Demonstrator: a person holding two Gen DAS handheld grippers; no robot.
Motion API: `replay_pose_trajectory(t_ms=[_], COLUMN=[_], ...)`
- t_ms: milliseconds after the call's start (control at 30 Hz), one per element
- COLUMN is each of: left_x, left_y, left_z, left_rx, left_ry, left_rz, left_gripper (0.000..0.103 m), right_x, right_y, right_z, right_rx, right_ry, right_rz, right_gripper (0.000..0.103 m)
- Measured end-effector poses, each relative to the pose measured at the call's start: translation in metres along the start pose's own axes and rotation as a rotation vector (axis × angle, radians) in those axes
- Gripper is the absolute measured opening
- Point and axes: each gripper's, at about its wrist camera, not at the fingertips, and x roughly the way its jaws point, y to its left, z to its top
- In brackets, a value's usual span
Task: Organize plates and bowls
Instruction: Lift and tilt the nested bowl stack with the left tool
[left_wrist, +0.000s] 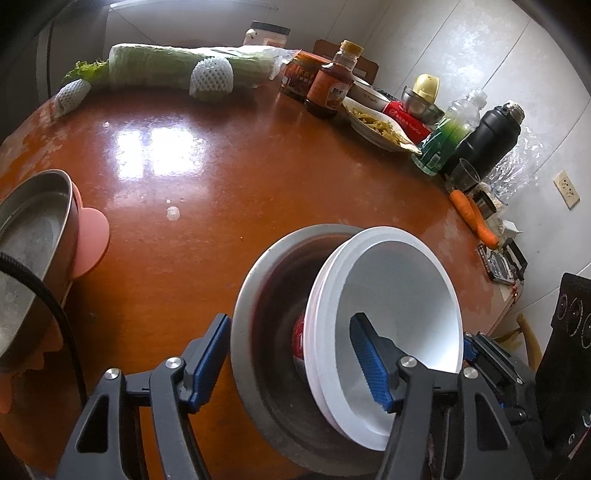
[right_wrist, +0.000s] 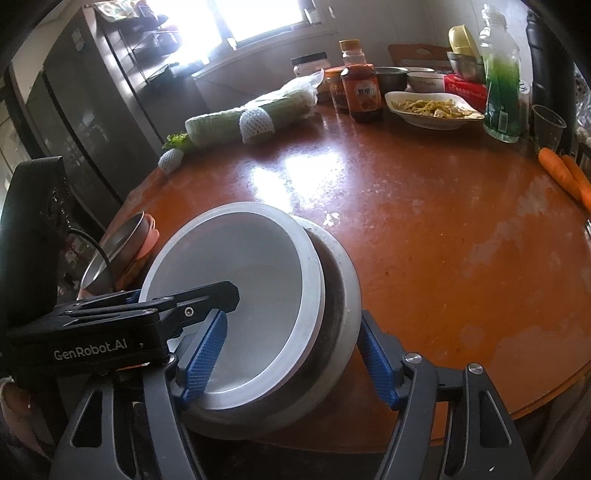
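1. Daylight pours through the window (right_wrist: 255, 14), blown out to white.
2. Its glare shines on the glossy bench (left_wrist: 159, 155).
3. Corners fall black, and straight lines bend hard at the edges.
4. The dark cabinet (right_wrist: 85, 96) is dim.

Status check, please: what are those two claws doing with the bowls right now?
Both grippers, left and right, straddle the stacked rims, grip unclear. White bowl tilted inside steel bowl. Nothing in the way.

The steel pan (left_wrist: 29, 258) at the left edge of the left wrist view is cut off, and a red item (left_wrist: 299, 339) under the white bowl (left_wrist: 399, 295) is mostly hidden. Lower left of the right wrist view, a hand (right_wrist: 16, 410) is barely in frame.
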Motion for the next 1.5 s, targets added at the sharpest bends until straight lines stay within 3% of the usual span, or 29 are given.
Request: replay_pose_trajectory(t_ms=[167,867,1100,1333,1400,1500], left_x=[-0.001,-0.002,-0.001,-0.001,-0.001,-0.004], left_y=[-0.003,-0.003,-0.001,0.000,0.001,-0.001], left_z=[0.000,0.000,-0.004,-0.006,-0.006,-0.005], left_rx=[0.011,0.019,0.023,0.021,0.014,0.018], left_ry=[-0.004,0.000,0.021,0.013,0.014,0.002], left_rz=[-0.014,-0.022,-0.025,-0.027,-0.039,-0.031], left_gripper=[0.054,0.055,0.059,0.059,0.055,0.055], right_x=[0.000,0.003,0.008,0.007,0.005,0.004], right_y=[0.002,0.004,-0.004,-0.006,-0.004,0.001], right_z=[0.000,0.002,0.000,-0.004,-0.005,-0.004], right_rx=[-0.009,-0.025,0.014,0.025,0.022,0.005], right_ry=[-0.004,-0.014,0.013,0.019,0.010,0.000], right_rz=[0.005,-0.004,0.052,0.053,0.060,0.044], right_gripper=[0.067,0.066,0.066,0.067,0.059,0.057])
